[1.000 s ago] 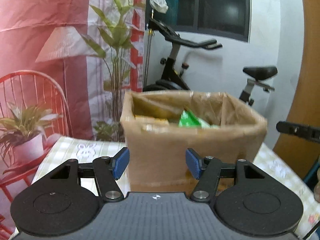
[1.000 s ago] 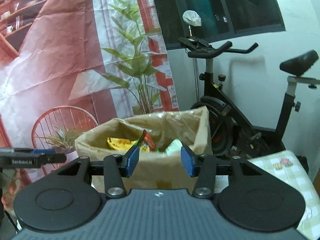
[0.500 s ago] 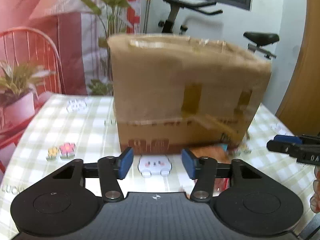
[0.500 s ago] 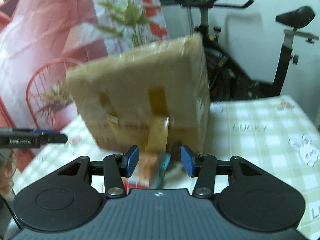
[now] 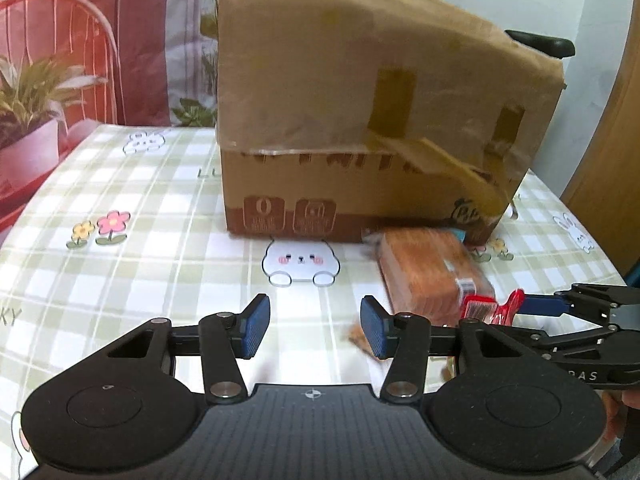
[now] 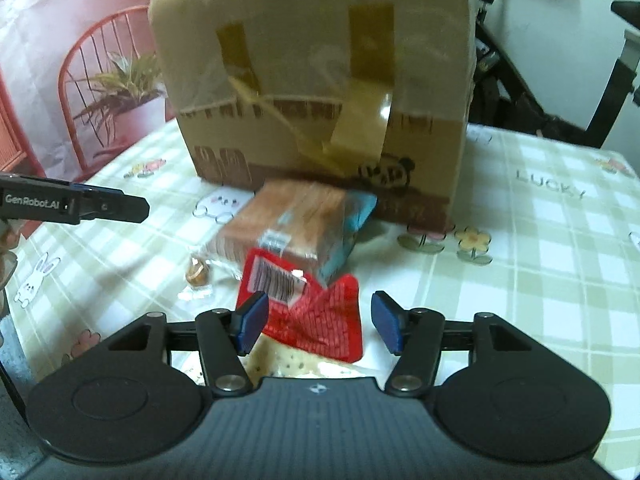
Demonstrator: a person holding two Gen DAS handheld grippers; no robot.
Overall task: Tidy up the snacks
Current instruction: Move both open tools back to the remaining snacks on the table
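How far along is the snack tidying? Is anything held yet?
Early, it seems. Nothing is held: the left gripper is open over bare tablecloth, and the right gripper has just been opening over the red packet without pinching it. The bread loaf and a small wrapped snack lie outside the cardboard box, waiting.

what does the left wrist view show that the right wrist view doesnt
Only the left wrist view: the bear face print on the tablecloth between the left gripper jaws, which are open on nothing, and a pink flower print.

Only the right wrist view: the red packet's barcode, a small brown snack, a pale packet under the red one, and the right gripper jaws, just opened wider, standing either side of the red packet without pressing it.

Both: the cardboard box, the bread loaf and the checked tablecloth.
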